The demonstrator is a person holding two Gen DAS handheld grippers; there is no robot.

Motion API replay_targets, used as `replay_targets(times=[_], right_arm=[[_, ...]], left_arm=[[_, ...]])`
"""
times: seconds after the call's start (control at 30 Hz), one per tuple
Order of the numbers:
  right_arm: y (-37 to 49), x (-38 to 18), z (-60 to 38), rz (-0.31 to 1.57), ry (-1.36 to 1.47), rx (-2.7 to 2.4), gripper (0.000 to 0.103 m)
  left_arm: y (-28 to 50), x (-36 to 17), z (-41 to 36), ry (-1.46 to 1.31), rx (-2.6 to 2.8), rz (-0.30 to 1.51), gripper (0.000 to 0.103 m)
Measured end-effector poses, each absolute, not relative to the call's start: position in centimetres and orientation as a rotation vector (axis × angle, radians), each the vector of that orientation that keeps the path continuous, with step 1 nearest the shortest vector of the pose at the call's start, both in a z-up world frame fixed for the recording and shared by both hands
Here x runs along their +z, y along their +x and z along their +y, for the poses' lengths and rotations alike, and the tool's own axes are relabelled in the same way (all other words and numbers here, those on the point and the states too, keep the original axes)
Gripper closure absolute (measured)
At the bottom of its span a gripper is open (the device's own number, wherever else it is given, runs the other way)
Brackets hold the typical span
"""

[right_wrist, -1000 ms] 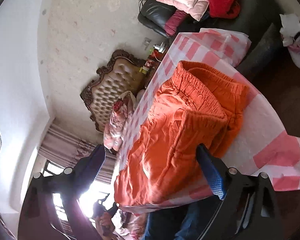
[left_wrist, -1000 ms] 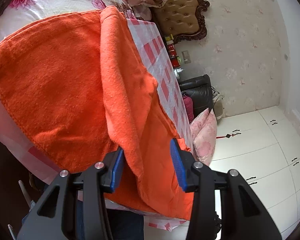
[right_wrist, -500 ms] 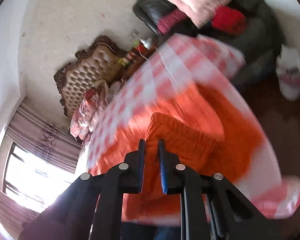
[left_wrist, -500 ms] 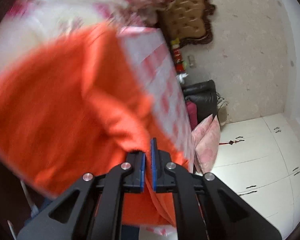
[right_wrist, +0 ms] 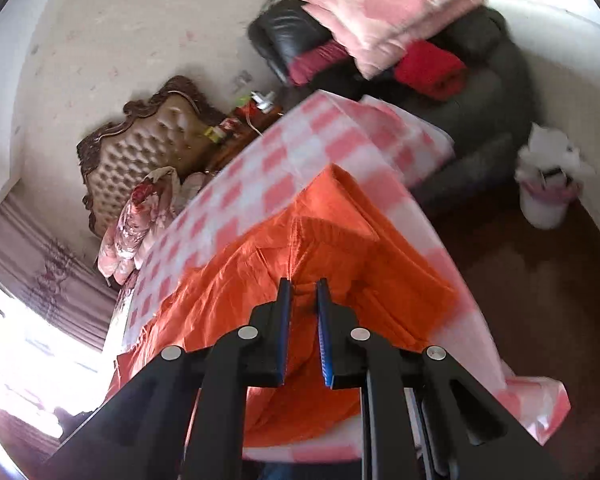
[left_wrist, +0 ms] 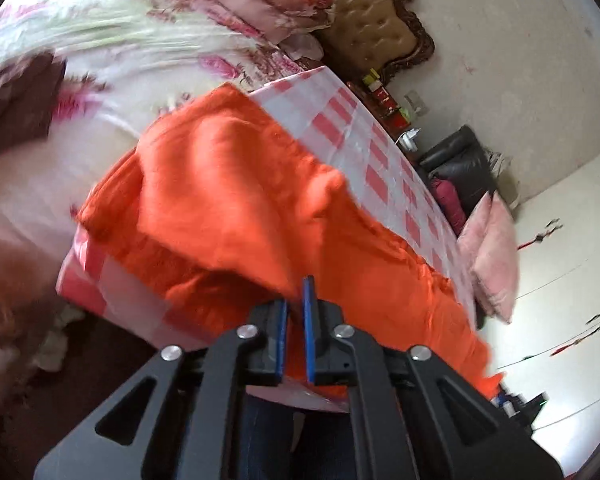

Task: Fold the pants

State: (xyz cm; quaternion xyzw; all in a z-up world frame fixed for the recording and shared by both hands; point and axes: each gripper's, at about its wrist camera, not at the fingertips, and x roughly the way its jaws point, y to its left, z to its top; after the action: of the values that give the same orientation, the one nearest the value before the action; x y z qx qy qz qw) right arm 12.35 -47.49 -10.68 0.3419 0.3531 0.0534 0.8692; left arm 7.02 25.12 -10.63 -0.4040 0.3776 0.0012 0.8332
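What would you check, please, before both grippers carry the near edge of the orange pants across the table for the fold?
1. Left gripper shut on the orange pants: ok.
2. Right gripper shut on the pants near the waistband: ok.
3. Both grips hold the same layer: cannot tell.
4. Checked tablecloth beyond the pants bare for landing: ok.
5. Pants lying flat, without bunching: not ok, ridges show.
6. Far pant edge fully on the table: cannot tell.
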Motion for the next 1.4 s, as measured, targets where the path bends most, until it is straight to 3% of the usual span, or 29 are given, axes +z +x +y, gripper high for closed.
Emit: replay_targets(times=[0.07, 0.2, 0.27, 0.37, 0.43, 0.47, 0.5, 0.8, 1.03, 1.2, 1.4], right_arm=[[12.1, -11.5, -48.1, 0.737, 0.751, 0.102, 0.088], [11.7, -12.1, -48.9, 0.735, 0.76, 0.096, 0.088], [11.7, -12.1, -48.9, 0.738, 0.744, 0.089, 0.088], [12.0, -11.8, -48.7, 0.745, 0.735, 0.083, 0.088], [12.3, -11.4, -48.1, 0.75, 0.715, 0.077, 0.088], [12.4, -11.4, -48.0, 0.752, 0.704, 0.072, 0.088], [12.4, -11.3, -47.8, 0.753, 0.694, 0.063, 0.088], [12.6, -10.9, -46.3, 0.763, 0.586, 0.013, 0.088], [12.2, -5.7, -45.1, 0.632, 0.439, -0.023, 0.089], [14.2, -6.1, -44.8, 0.672, 0.401, -0.052, 0.089], [16.5, -2.7, -42.8, 0.609, 0.337, 0.02, 0.089]], left_arm=[[6.8, -11.8, 26.3, -0.924, -0.03, 0.766, 0.082], [6.8, -14.2, 29.4, -1.128, -0.064, 0.694, 0.077], [6.1, -14.4, 30.9, -1.171, -0.035, 0.652, 0.069], [5.7, -14.0, 33.1, -1.206, 0.008, 0.614, 0.068], [5.8, -14.2, 34.3, -1.213, 0.032, 0.605, 0.073], [5.9, -14.6, 34.8, -1.202, 0.048, 0.626, 0.092], [5.7, -14.6, 35.0, -1.195, 0.066, 0.637, 0.101], [4.2, -14.7, 34.5, -1.058, 0.139, 0.68, 0.102], [5.2, -12.1, 32.4, -0.929, 0.153, 0.703, 0.102], [5.1, -13.2, 32.7, -0.939, 0.175, 0.736, 0.102], [9.9, -10.7, 33.3, -0.944, 0.088, 0.751, 0.101]])
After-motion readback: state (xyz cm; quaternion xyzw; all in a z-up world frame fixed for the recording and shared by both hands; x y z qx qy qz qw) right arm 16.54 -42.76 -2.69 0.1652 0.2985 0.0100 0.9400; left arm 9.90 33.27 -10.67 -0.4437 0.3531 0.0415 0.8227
